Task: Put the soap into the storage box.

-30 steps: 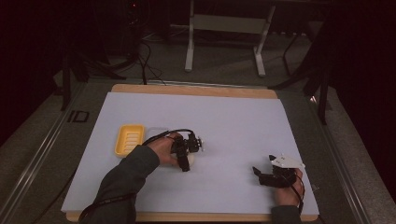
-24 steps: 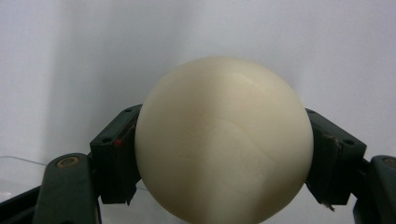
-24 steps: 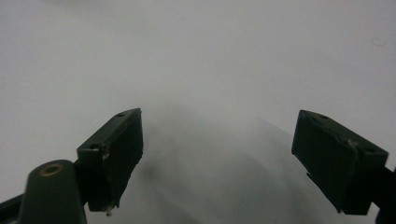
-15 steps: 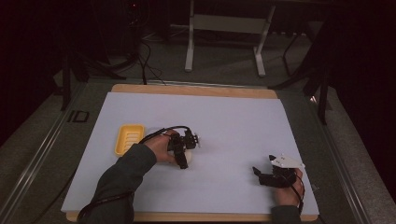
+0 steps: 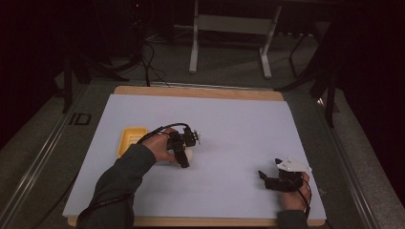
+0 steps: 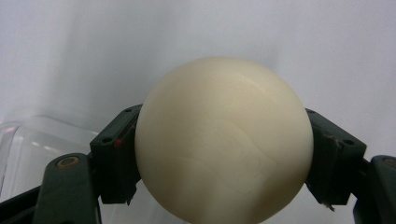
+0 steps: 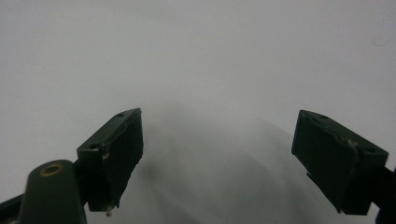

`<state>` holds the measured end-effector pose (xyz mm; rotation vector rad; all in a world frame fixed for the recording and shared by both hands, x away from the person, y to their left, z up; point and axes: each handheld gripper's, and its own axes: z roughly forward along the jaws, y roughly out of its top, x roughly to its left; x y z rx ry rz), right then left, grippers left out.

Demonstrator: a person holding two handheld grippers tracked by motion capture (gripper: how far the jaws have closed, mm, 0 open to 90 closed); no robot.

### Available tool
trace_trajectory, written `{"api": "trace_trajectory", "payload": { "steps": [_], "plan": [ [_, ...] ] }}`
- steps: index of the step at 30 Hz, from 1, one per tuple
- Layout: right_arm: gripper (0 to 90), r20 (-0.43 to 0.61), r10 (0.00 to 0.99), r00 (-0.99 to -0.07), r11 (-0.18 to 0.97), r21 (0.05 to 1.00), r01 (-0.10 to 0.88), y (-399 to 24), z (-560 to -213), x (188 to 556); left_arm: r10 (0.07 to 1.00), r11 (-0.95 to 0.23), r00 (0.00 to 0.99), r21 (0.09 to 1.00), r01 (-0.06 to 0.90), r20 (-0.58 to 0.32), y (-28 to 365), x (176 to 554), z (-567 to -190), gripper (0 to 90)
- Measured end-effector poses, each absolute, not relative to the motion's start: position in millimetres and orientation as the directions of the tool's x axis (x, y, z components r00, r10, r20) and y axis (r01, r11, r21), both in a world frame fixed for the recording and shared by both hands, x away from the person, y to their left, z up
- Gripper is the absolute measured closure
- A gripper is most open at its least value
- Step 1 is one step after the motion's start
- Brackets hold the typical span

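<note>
My left gripper (image 6: pixel 223 161) is shut on a cream-white ball (image 6: pixel 224 135), one black pad pressing on each side of it. In the high view the left gripper (image 5: pixel 184 161) is left of the table's middle and the ball (image 5: pixel 189 154) peeks out beside its jaws. A yellow tray (image 5: pixel 129 139) lies just left of that hand. My right gripper (image 5: pixel 263 175) rests near the front right of the white sheet, pointing left. In its own view the right gripper (image 7: pixel 219 156) stands open with only bare white surface between the fingers.
The white sheet (image 5: pixel 229 124) covers a wooden board (image 5: pixel 200 92). A pale glossy container rim (image 6: pixel 18 135) shows low on the left behind the left jaw. Table legs and cables stand on the dark floor beyond the far edge.
The left hand has shifted a little to the left, toward the yellow tray, with the ball still in its jaws. The right hand has stayed where it was.
</note>
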<state>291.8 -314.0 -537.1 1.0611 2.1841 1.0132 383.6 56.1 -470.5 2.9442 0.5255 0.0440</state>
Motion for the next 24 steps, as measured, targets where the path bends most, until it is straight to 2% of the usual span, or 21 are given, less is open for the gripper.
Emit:
{"api": "trace_trajectory", "payload": {
  "steps": [12, 24],
  "plan": [
    [16.5, -0.115, 0.815, -0.568, 0.418, 0.796, 0.438, -314.1, -537.1, 291.8, 0.402, -0.903, 0.916, 0.172, 0.394, 0.011, 63.4, 388.9, -464.5, 24.6],
    [16.5, -0.116, 0.815, -0.568, 0.418, 0.796, 0.438, -314.0, -537.1, 291.7, 0.502, -0.853, 0.865, 0.179, 0.49, 0.023, 76.5, 396.3, -459.4, 24.6]
  ]
}}
